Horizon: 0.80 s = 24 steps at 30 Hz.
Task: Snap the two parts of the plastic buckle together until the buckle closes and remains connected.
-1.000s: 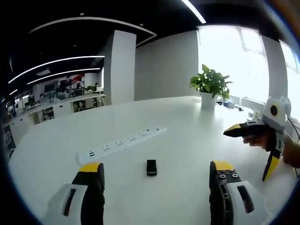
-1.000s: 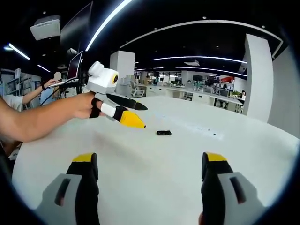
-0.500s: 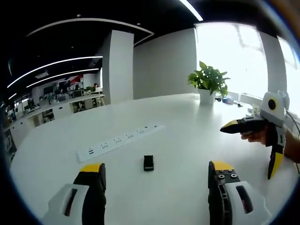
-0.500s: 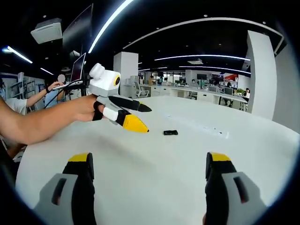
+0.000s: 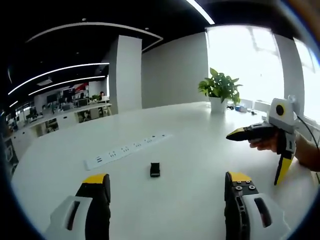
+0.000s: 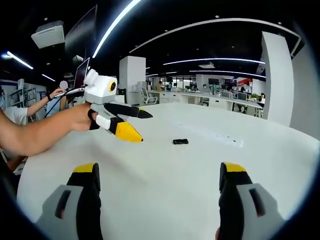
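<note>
A small black plastic buckle (image 5: pixel 155 169) lies flat on the large white round-edged table (image 5: pixel 200 130), well in from every edge, with bare tabletop all around it. In the left gripper view it sits ahead of and between the left gripper's (image 5: pixel 167 200) own two black, yellow-tipped jaws, which stand spread wide apart with nothing between them. Whether the buckle's two parts are joined is too small to tell.

Just beyond the buckle a long white power strip (image 5: pixel 127 150) lies on the table, running at a slant towards the far edge. A green potted plant in a white pot (image 5: pixel 219 91) stands near the far edge by the bright window.

The right gripper (image 5: pixel 255 152) enters that view from the right, held in a hand (image 5: pixel 270 143) above the table, its jaws parted and empty, one pointing at the buckle's side, the other angled down.

In the right gripper view the buckle (image 6: pixel 180 141) lies far ahead of the right gripper's (image 6: pixel 160 192) wide-spread jaws. The left gripper (image 6: pixel 132 125) hangs over the table at the left, its jaws open too.
</note>
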Each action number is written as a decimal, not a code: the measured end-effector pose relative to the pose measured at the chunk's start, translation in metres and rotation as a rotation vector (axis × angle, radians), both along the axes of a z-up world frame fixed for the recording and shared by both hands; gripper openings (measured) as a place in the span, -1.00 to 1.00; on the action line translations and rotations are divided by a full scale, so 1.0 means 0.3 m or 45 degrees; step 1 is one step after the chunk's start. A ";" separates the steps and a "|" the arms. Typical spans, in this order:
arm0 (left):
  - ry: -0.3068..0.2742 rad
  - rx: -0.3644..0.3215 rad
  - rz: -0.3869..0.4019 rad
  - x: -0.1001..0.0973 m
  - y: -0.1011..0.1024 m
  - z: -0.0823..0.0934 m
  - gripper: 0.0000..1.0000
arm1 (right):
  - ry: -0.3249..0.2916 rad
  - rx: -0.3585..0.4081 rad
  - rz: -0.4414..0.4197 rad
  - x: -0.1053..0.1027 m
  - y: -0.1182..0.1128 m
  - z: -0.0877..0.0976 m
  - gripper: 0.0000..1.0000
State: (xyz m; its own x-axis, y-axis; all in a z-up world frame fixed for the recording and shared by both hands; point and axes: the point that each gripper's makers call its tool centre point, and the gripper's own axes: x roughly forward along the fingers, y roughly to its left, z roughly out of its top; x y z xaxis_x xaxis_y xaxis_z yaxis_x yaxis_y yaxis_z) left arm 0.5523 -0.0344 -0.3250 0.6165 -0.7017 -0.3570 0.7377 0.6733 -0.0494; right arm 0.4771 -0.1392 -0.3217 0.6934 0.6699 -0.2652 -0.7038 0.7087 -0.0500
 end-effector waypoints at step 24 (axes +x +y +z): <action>0.028 -0.011 0.009 -0.127 0.079 -0.038 0.98 | -0.007 -0.015 -0.085 -0.010 0.002 -0.003 1.00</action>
